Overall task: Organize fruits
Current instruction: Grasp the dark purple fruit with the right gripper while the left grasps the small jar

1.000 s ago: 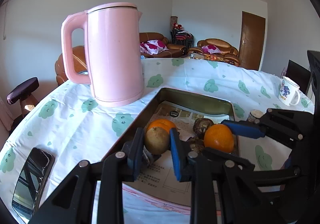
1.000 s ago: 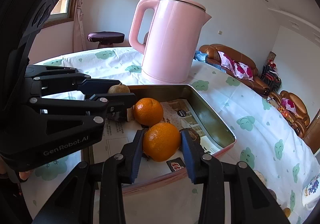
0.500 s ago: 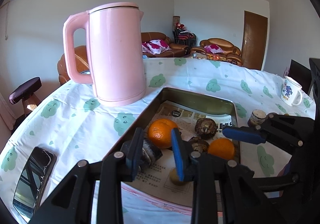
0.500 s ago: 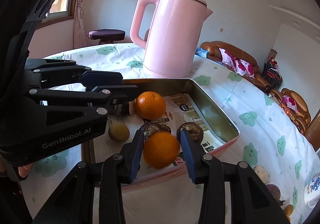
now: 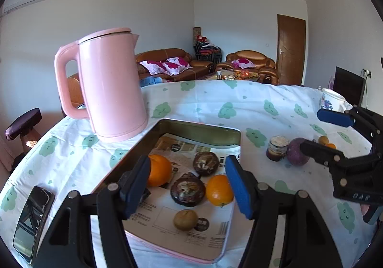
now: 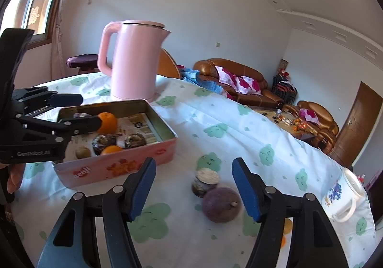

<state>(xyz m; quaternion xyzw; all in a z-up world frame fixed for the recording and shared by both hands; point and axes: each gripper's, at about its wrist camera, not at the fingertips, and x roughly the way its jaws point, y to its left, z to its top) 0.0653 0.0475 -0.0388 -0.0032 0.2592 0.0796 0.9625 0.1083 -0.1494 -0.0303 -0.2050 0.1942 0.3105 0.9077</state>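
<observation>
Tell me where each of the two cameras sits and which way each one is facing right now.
Left wrist: on the left gripper, looking down its opening jaws into the pink metal tin of fruit; the right gripper shows at right.
Right wrist: on the right gripper, jaws opening, above the round purple fruit on the cloth; the left gripper and a hand show at left.
Both share the tin and the pink plastic kettle.

Left wrist view: looking forward and down between its own jaws, close over the pink tin (image 5: 196,128) lined with newspaper, toward the sofas beyond the worktop's far edge. Right wrist view: likewise angled down, set back from the tin (image 6: 115,167), facing a purple fruit (image 6: 221,204). Shared: tin, pink kettle (image 5: 112,86), jar (image 5: 276,148), purple fruit, mug (image 6: 342,198).
</observation>
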